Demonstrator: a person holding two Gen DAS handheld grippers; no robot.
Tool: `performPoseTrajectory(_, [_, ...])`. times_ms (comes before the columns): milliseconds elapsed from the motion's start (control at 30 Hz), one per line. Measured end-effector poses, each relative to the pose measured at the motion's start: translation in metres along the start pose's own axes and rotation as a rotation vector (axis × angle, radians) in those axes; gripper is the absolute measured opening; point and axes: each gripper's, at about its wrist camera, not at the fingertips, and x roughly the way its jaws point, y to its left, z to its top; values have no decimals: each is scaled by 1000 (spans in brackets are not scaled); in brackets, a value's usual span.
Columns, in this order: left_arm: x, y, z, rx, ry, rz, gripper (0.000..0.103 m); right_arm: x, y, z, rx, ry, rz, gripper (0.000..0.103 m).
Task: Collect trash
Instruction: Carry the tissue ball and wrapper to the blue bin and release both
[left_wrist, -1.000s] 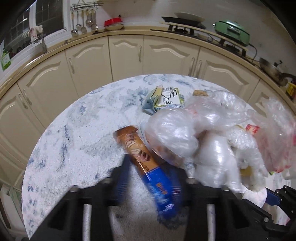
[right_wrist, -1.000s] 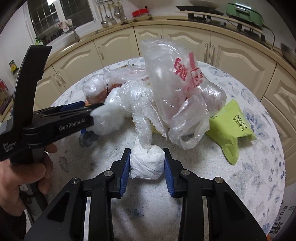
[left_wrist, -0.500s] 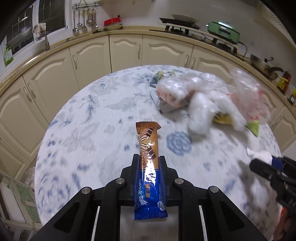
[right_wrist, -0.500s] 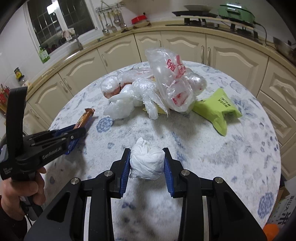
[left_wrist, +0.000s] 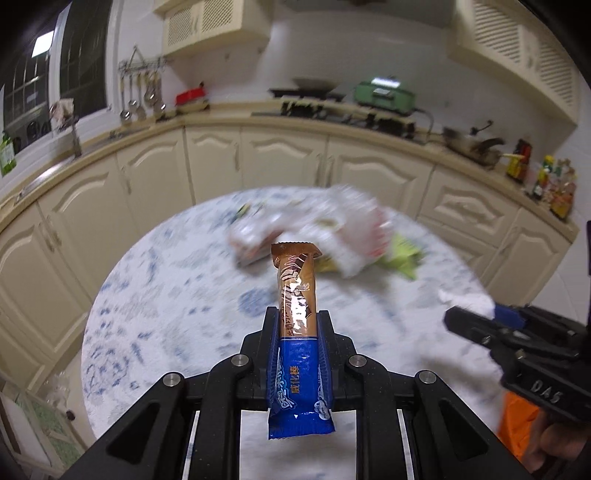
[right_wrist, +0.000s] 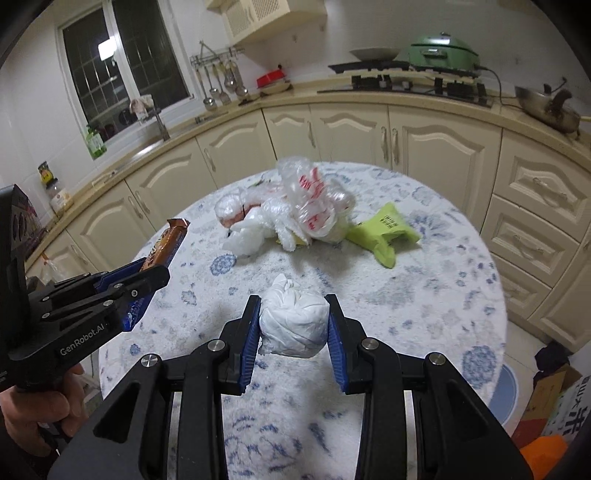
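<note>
Your left gripper (left_wrist: 297, 323) is clamped on a snack wrapper (left_wrist: 297, 295), its blue pads pressing both long edges. The jaws have just been closing on it. The wrapper stands nearly upright between them, brown end up and blue end hanging below the pads, lifted clear of the round table (left_wrist: 155, 295). In the right wrist view the same wrapper (right_wrist: 162, 245) juts up from the left gripper (right_wrist: 147, 271) over the table's left edge, and your hand (right_wrist: 33, 413) shows beneath that tool.

Your right gripper (right_wrist: 293, 317) is closed on a white paper wad (right_wrist: 293, 323), squeezed between the blue pads and held above the table (right_wrist: 424, 295), nearer to you than its middle.

The rest of the trash lies on the far half of the table: a heap of clear plastic bags (right_wrist: 291, 210) with red print, and a lime-green pouch (right_wrist: 386, 230) just right of the heap, touching it. The left wrist view shows that heap (left_wrist: 332, 229) blurred, beyond the wrapper's tip.
</note>
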Motion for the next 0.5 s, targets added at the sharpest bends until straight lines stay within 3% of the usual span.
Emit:
performPoseTrajectory(167, [-13,-48,11,60,-58,-75,15,-40,-34,-1,58,-76,-42,34])
performPoseTrajectory(500, [9,-185,13,254,-90,-313,15,-129,-150,-31,246,-190,-276,34])
